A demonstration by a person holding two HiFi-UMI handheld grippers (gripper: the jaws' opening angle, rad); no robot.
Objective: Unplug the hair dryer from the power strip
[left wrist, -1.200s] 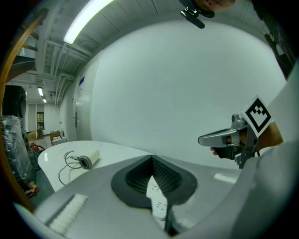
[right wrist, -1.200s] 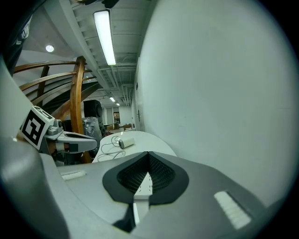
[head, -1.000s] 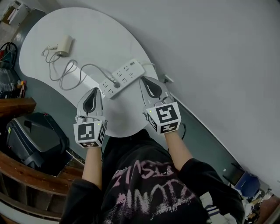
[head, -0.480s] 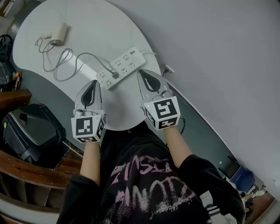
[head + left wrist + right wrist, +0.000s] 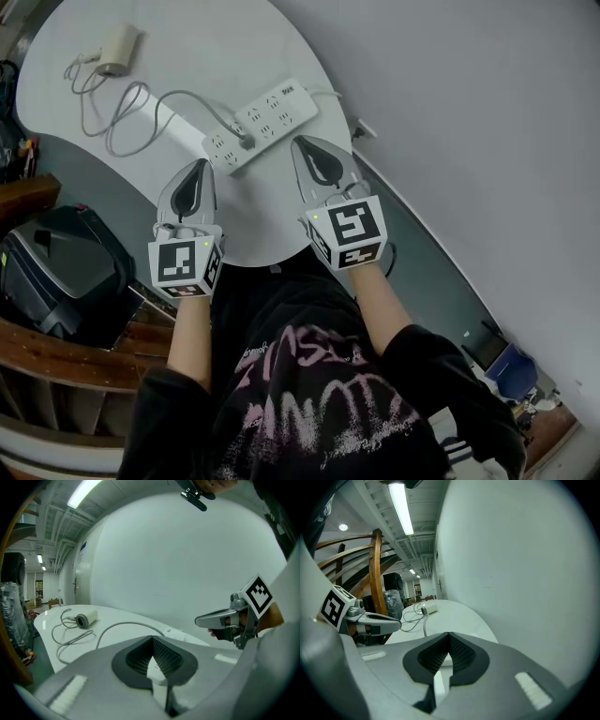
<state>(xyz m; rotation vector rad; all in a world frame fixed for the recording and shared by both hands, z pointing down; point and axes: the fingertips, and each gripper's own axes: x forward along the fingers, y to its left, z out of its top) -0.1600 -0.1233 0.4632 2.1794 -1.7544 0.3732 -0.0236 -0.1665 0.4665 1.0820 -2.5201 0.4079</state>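
The white power strip [image 5: 261, 124] lies on the white table [image 5: 216, 47], with a grey plug [image 5: 246, 142] set in its left half. That plug's grey cord [image 5: 141, 103] loops back to the white hair dryer [image 5: 117, 49] at the table's far end. My left gripper [image 5: 200, 169] hovers shut, short of the strip's left end. My right gripper [image 5: 305, 145] is shut too, just right of the strip. Neither holds anything. The left gripper view shows the hair dryer [image 5: 86, 618], its cord [image 5: 117, 626] and the right gripper [image 5: 220, 618].
A grey wall [image 5: 469, 112] runs along the table's right side, with a wall socket [image 5: 361, 127] near the strip. A black case [image 5: 56, 277] and a curved wooden rail [image 5: 75, 356] sit left of the person, whose dark shirt [image 5: 309, 403] fills the bottom of the head view.
Both grippers have sunk a little toward the table, still shut and empty. The table's things have drifted up and left in the head view.
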